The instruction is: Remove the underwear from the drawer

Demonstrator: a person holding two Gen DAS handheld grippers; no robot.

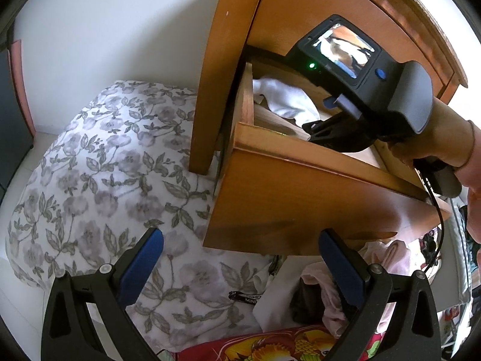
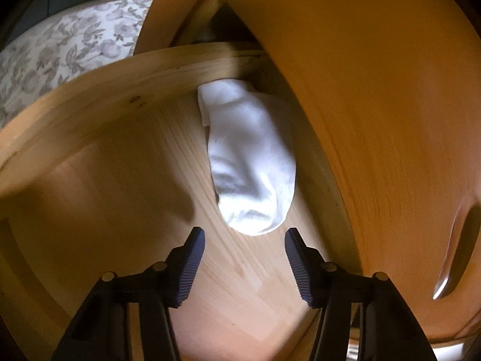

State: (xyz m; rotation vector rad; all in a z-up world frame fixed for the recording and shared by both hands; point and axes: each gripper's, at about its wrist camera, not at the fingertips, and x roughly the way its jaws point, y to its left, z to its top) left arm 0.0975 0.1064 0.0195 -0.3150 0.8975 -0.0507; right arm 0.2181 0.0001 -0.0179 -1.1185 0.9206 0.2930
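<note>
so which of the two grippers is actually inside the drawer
The right gripper: its jaws stand apart just short of the white sock on the drawer floor, while the left gripper hangs outside, over the floral bedding.

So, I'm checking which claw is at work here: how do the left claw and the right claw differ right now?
The left claw hangs outside the drawer, over the floral bedding, jaws spread wide. The right claw is inside the drawer, jaws set narrower and aimed at the white garment, not yet touching it. Both have blue pads and hold nothing.

The open drawer [image 1: 300, 198] is being viewed from outside and above by the left wrist camera; its inside [image 2: 240, 285] is being viewed closely, downward, by the right.
</note>
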